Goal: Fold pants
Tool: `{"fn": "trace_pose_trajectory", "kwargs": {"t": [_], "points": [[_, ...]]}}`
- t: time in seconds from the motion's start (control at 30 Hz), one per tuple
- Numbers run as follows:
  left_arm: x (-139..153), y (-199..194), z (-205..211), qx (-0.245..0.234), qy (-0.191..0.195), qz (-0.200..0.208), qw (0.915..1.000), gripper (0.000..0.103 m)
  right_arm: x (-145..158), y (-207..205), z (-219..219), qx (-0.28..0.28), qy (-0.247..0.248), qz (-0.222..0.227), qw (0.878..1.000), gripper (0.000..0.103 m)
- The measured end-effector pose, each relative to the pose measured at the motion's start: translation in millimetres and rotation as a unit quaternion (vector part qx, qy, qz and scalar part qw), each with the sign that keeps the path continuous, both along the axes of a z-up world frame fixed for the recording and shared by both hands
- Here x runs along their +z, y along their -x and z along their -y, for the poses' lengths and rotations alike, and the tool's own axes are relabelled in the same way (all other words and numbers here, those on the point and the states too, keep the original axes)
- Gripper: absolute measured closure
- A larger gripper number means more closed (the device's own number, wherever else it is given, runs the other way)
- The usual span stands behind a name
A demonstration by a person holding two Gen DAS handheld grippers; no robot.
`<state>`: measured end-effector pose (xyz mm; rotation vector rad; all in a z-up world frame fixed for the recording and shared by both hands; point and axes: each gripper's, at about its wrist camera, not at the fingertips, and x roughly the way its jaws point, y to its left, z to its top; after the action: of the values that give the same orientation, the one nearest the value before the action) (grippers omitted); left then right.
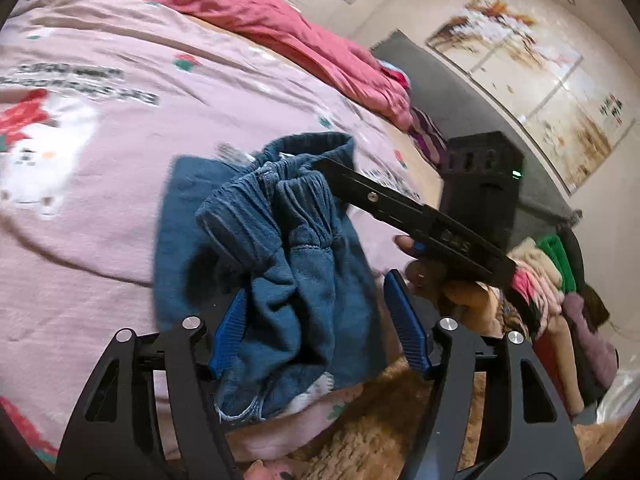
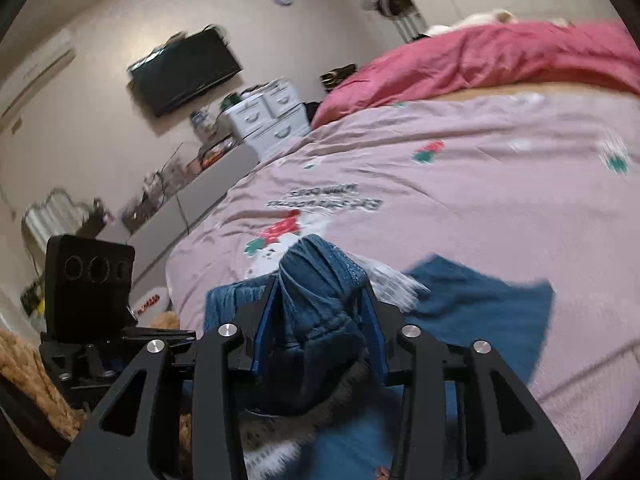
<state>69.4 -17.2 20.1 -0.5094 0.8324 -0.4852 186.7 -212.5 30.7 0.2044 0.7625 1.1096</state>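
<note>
Blue denim pants (image 1: 276,264) with an elastic waistband hang bunched above a pink printed bedspread (image 1: 100,184). My left gripper (image 1: 320,320) is open, its blue pads either side of the hanging fabric, not clamped on it. My right gripper (image 1: 332,176) comes in from the right in the left wrist view and pinches the waistband. In the right wrist view the right gripper (image 2: 320,304) is shut on the bunched waistband of the pants (image 2: 320,280), and a flat pant leg (image 2: 488,304) lies on the bedspread (image 2: 460,184). The left gripper's camera housing (image 2: 88,284) shows at left.
A crimson duvet (image 1: 256,20) lies heaped along the far side of the bed. A grey headboard (image 1: 472,92) and piled clothes (image 1: 552,272) are to the right. A wall TV (image 2: 184,72), white drawers (image 2: 268,116) and a low cabinet (image 2: 192,204) stand beyond the bed. A brown fuzzy blanket (image 1: 400,416) is at the near edge.
</note>
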Motion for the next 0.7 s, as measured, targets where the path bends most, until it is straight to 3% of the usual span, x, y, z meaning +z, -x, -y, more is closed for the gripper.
{"fn": "trace_pose_trajectory", "kwargs": {"t": [0.2, 0.37, 0.47, 0.53, 0.57, 0.7], "points": [[-17.6, 1.3, 33.3, -0.062, -0.018, -0.016, 0.9978, 0.044, -8.9, -0.6, 59.6, -0.092, -0.016, -0.025, 0.995, 0.049], [-24.9, 8.2, 56.6, -0.084, -0.089, -0.004, 0.9925, 0.041, -5.7, 16.4, 51.2, -0.089, 0.008, -0.01, 0.996, 0.046], [-24.8, 9.1, 58.9, -0.087, -0.1, 0.0, 0.9912, 0.041, -13.1, 19.3, 36.6, -0.084, 0.054, -0.011, 0.995, 0.048], [-25.1, 9.5, 57.6, -0.088, -0.099, 0.0, 0.9912, 0.041, -24.7, 17.2, 28.5, -0.105, 0.128, -0.001, 0.986, 0.049], [-25.9, 9.6, 57.0, -0.089, -0.097, -0.001, 0.9914, 0.041, -29.1, 16.4, 28.4, -0.108, 0.144, -0.001, 0.984, 0.048], [-26.4, 12.3, 57.4, -0.089, -0.101, 0.004, 0.9909, 0.041, -40.2, 12.9, 34.3, -0.114, 0.137, -0.019, 0.984, 0.049]]}}
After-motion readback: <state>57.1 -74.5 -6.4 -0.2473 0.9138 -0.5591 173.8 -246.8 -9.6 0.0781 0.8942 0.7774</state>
